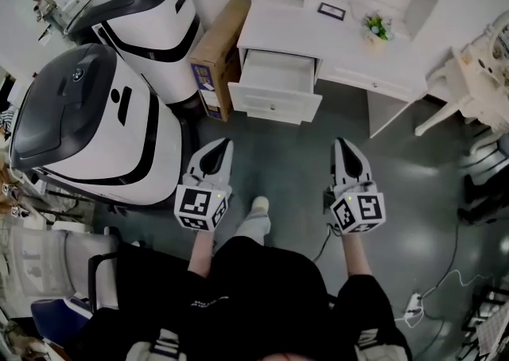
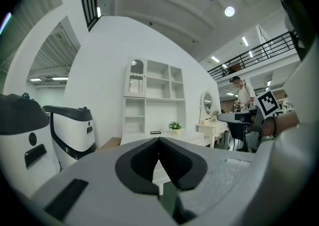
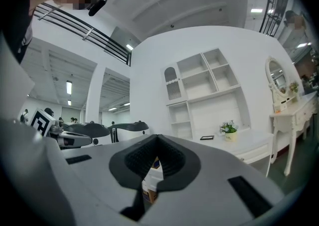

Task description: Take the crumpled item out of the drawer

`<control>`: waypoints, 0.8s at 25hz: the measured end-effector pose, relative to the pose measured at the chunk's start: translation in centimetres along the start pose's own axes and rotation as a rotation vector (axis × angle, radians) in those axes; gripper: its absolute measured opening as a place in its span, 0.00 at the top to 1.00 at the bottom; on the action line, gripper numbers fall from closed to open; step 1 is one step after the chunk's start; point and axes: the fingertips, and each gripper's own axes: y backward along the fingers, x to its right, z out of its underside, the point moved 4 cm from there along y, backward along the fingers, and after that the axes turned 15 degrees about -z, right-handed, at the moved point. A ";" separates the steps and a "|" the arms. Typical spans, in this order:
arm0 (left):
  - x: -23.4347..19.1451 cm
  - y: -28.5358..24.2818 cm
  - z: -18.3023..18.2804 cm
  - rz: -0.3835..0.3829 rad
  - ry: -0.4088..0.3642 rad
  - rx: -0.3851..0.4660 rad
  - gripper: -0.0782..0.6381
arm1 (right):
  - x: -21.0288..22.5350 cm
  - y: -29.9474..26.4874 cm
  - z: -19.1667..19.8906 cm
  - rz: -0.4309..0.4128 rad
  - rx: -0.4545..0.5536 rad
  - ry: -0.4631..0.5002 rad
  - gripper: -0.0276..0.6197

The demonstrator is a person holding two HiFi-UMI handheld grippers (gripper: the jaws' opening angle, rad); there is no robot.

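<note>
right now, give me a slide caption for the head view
Left gripper and right gripper, jaws shut, face the open drawer of a white desk.

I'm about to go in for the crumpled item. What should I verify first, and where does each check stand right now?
1. Drawer open: ok, it is pulled out of the white desk.
2. Crumpled item sighted: cannot tell; the part of the drawer's inside that shows looks bare.
3. Left claw empty: ok, jaws together, nothing between them.
4. Right claw ready to grasp: not ok, jaws together and empty; open them first.
5. Claws at the drawer: not ok, both are short of its front.
6. Approach path: ok, only floor lies between claws and drawer; the cardboard box stands off to the drawer's left.
</note>
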 end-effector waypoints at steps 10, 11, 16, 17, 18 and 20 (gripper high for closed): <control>-3.3 -10.6 -1.3 0.046 0.030 0.005 0.89 | 4.7 -9.7 0.4 -0.035 -0.064 -0.006 0.97; -3.6 -11.4 -1.2 0.049 0.031 0.004 0.89 | 5.1 -10.5 0.6 -0.037 -0.069 -0.005 0.97; -5.1 -14.6 -0.3 0.055 0.035 -0.017 0.90 | 6.7 -13.5 1.5 -0.024 -0.078 -0.007 0.97; -5.3 -15.0 0.0 0.055 0.039 -0.024 0.89 | 7.1 -13.9 1.8 -0.020 -0.081 -0.013 0.97; -5.5 -15.3 0.3 0.055 0.043 -0.031 0.90 | 7.4 -14.2 2.0 -0.016 -0.086 -0.021 0.97; -5.7 -16.0 0.7 0.054 0.048 -0.047 0.89 | 8.0 -14.9 2.4 -0.013 -0.098 -0.030 0.97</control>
